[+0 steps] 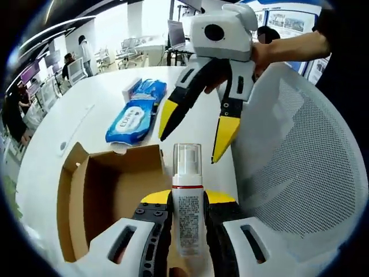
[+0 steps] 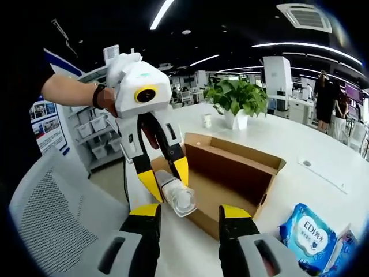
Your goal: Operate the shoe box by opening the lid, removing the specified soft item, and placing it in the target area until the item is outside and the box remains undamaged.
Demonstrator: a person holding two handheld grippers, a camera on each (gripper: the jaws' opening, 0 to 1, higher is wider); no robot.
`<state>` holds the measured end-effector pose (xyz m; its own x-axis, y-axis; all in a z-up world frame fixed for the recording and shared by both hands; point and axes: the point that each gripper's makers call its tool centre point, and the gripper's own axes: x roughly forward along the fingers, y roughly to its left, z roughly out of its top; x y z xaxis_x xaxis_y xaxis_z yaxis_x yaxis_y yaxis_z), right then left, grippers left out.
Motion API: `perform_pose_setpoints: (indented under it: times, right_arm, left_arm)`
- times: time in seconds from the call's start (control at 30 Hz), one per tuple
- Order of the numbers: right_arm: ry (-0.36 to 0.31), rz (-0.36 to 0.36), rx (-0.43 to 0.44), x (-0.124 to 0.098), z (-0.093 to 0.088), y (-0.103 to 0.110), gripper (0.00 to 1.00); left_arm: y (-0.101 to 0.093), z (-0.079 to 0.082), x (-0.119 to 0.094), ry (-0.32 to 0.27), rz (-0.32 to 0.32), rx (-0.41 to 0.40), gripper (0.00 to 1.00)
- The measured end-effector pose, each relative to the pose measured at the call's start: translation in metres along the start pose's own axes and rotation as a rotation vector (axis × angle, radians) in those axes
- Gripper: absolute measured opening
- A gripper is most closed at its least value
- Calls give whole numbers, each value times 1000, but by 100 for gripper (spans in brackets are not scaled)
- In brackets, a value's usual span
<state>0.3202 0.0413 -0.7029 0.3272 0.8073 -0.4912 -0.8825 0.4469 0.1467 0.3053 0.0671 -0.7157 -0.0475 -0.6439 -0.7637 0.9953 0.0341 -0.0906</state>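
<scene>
Right gripper view: wipes pack (image 2: 308, 235) reads "EDI".

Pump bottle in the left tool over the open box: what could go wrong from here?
1. The left tool grips the pump bottle on its smooth body; it could slip and fall into the open cardboard box.
2. The right tool hangs open close above the bottle's clear cap; a clumsy handover could knock it loose.
3. The bottle sits near the box's front wall; swinging it could dent the cardboard.
</scene>
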Motion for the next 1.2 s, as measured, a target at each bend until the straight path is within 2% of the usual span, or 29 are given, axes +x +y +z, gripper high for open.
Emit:
perform_pose_setpoints:
  times: [0.27,0.47,0.5,0.77,1.03,1.2]
  right_arm:
    - [5,120,-47,3,1,27,27]
    - [-1,169,-81,0,3,37,19]
    - [-5,199,-80,-1,4,43,19]
    - [-2,295,-87,-8,6,63,18]
    - [-2,297,-14,-10,8,66,17]
    - [-37,292,49,-11,11,63,16]
  left_arm:
    - [-15,9,0,-11,-67,29,20]
    - [-29,13,-3,-8,-139,58,20]
    - [-31,14,-3,-11,-150,62,20]
    - [-45,18,-6,-30,-239,55,20]
    - [-47,18,-5,-35,-259,37,20]
    - [-45,19,-5,-48,-247,22,21]
